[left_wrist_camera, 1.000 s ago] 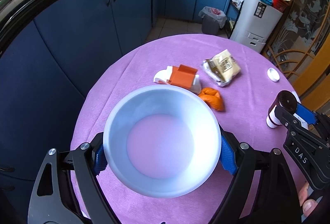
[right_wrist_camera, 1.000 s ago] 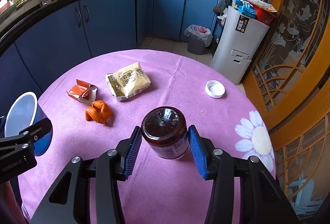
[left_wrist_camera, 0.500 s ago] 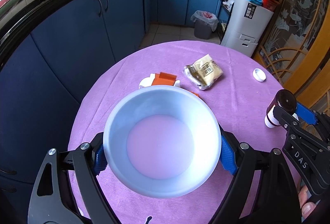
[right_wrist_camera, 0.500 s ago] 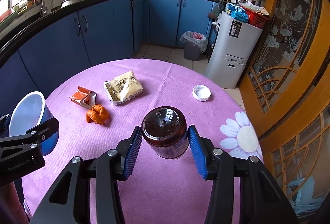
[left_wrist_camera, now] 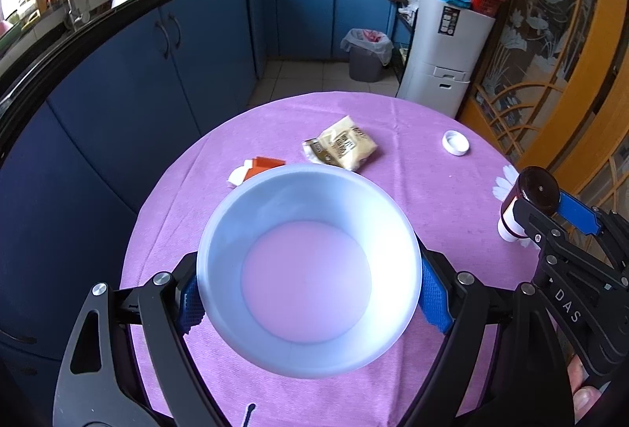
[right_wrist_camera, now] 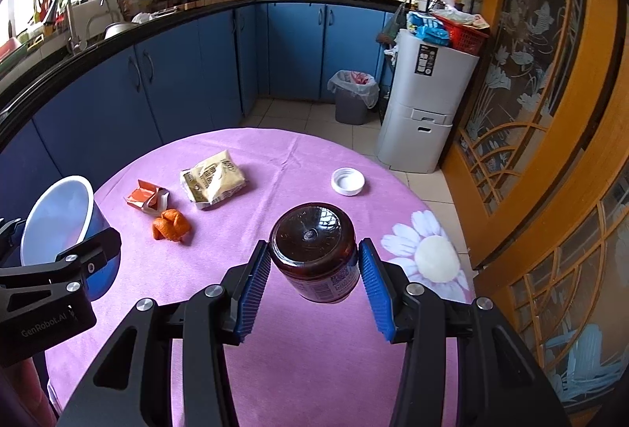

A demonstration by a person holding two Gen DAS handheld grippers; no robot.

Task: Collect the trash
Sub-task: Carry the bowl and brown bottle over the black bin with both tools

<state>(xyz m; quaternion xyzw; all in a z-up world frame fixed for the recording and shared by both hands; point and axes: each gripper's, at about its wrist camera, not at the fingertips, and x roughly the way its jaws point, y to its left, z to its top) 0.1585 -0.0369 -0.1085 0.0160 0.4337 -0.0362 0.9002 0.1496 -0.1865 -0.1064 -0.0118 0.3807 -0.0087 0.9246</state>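
Note:
My left gripper (left_wrist_camera: pixel 308 299) is shut on a pale blue plastic bowl (left_wrist_camera: pixel 308 266) and holds it above the purple round table (left_wrist_camera: pixel 412 167). The bowl also shows at the left of the right wrist view (right_wrist_camera: pixel 59 222). My right gripper (right_wrist_camera: pixel 314 272) is shut on a dark sauce jar (right_wrist_camera: pixel 314 250), held above the table; the jar also shows in the left wrist view (left_wrist_camera: pixel 528 203). On the table lie a yellow snack packet (right_wrist_camera: pixel 214 179), a torn orange wrapper (right_wrist_camera: pixel 147 199), an orange peel (right_wrist_camera: pixel 171 226) and a white lid (right_wrist_camera: pixel 348 181). The bowl hides the peel in the left wrist view.
A lined grey trash bin (right_wrist_camera: pixel 352 101) stands on the tiled floor beyond the table, next to a white cabinet (right_wrist_camera: pixel 426 109). Blue kitchen cupboards (right_wrist_camera: pixel 177 89) curve round the left and back. A wooden glazed door (right_wrist_camera: pixel 550 112) is on the right.
Both grippers have risen and drawn back from the table with the bowl and the jar still held; the table items look smaller and farther, and more of the kitchen shows.

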